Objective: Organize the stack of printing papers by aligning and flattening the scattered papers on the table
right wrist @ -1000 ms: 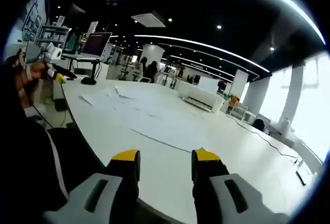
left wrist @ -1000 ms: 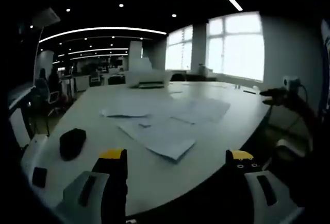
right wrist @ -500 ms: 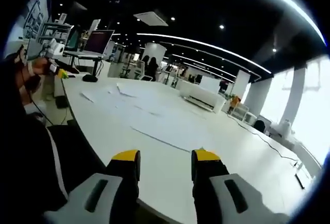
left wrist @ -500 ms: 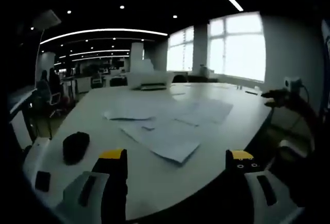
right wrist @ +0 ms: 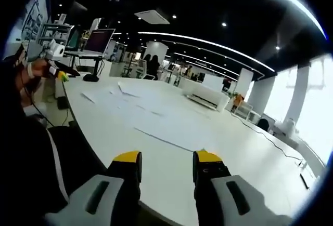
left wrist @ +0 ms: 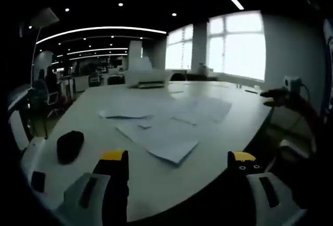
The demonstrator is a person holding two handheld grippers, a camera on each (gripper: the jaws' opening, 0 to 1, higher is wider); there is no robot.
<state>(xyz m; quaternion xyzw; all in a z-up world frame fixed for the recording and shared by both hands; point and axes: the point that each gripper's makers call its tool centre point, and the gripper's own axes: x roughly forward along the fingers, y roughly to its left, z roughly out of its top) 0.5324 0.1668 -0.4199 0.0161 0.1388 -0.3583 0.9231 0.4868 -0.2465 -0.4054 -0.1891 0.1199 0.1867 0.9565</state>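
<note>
Currently: approach step, nothing grasped. Papers lie scattered mid-surface, loosely overlapping. Left gripper jaws wide apart, empty; right gripper jaws slightly apart, empty. Next: reach papers, square edges.

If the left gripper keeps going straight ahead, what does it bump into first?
Probably the scattered papers. The left gripper is open, empty and aimed across the white table, and the nearest sheet's corner lies just ahead of its jaws. Depth is hard to judge.
</note>
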